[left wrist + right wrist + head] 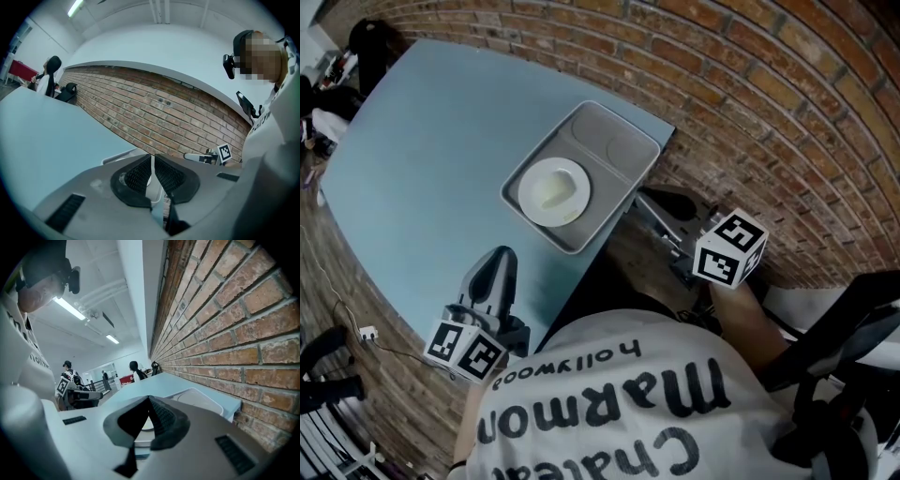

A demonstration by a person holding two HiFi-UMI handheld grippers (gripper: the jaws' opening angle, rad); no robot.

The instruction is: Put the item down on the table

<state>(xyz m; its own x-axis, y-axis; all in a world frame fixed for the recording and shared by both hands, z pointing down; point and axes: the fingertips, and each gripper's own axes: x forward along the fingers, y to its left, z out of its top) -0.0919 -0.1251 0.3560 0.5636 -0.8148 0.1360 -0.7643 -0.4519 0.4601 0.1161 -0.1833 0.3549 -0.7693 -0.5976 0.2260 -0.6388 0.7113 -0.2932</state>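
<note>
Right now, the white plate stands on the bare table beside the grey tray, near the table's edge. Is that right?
Not quite. The white plate sits inside the grey tray, in its larger compartment, not beside it on the bare table. The head view shows this. The tray is indeed near the table's edge.

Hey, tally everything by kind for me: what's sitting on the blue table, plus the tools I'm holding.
Grey compartment tray: 1
White plate, in the tray: 1
Hand-held tools: 2, the left tool and the right tool, both shut with nothing between the jaws
Total: 4
</note>
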